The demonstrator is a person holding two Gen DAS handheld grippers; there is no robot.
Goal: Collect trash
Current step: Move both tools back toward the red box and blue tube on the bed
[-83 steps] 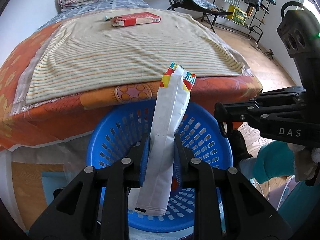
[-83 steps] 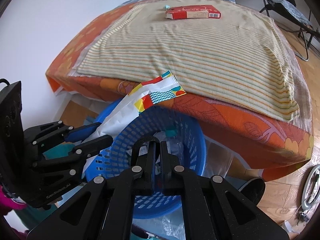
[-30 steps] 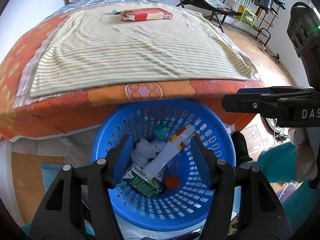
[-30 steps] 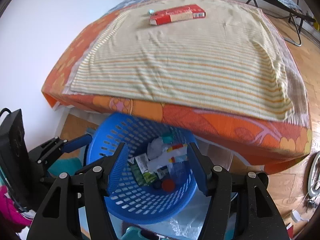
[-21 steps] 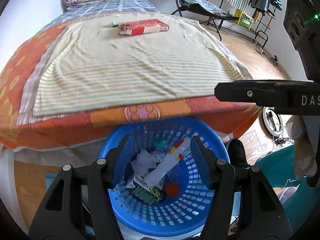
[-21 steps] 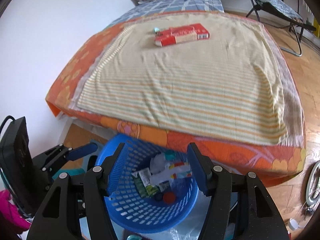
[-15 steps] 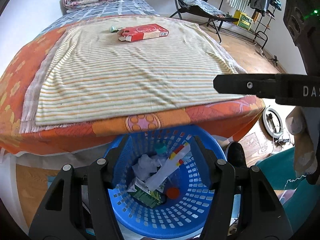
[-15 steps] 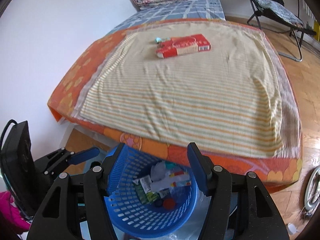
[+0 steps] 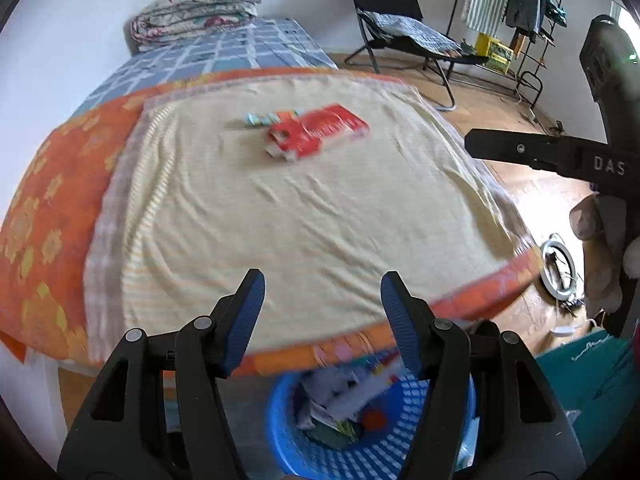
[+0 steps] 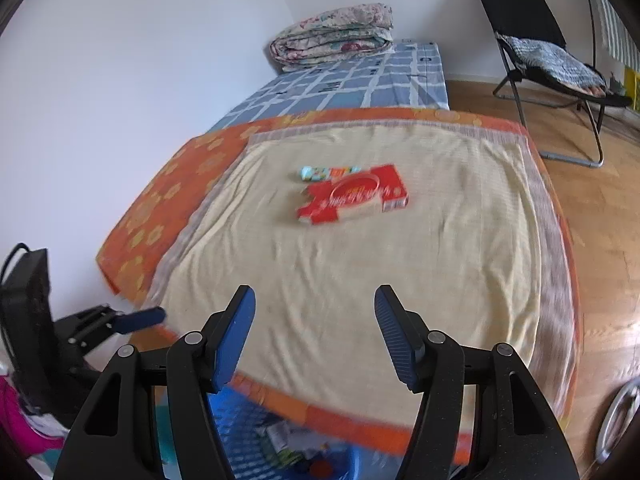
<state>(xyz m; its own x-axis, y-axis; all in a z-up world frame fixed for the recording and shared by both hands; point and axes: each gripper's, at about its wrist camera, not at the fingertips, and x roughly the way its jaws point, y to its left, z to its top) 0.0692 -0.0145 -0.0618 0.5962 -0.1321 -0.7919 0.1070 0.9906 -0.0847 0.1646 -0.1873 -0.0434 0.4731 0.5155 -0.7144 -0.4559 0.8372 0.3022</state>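
A red flat carton lies on the striped blanket of the bed, with a small light-blue wrapper just behind it; both also show in the right wrist view, the carton and the wrapper. A blue basket with several pieces of trash stands on the floor at the bed's near edge, also low in the right wrist view. My left gripper is open and empty above the bed's near edge. My right gripper is open and empty, also over the near edge.
The bed has an orange cover and a folded quilt at its far end. A black folding chair stands on the wood floor to the right. A clothes rack stands far right. A white ring lies on the floor.
The left gripper let the white packet go into the basket and opened; the right gripper opened too. Both have since lifted from over the basket and now point across the bed at the red carton.
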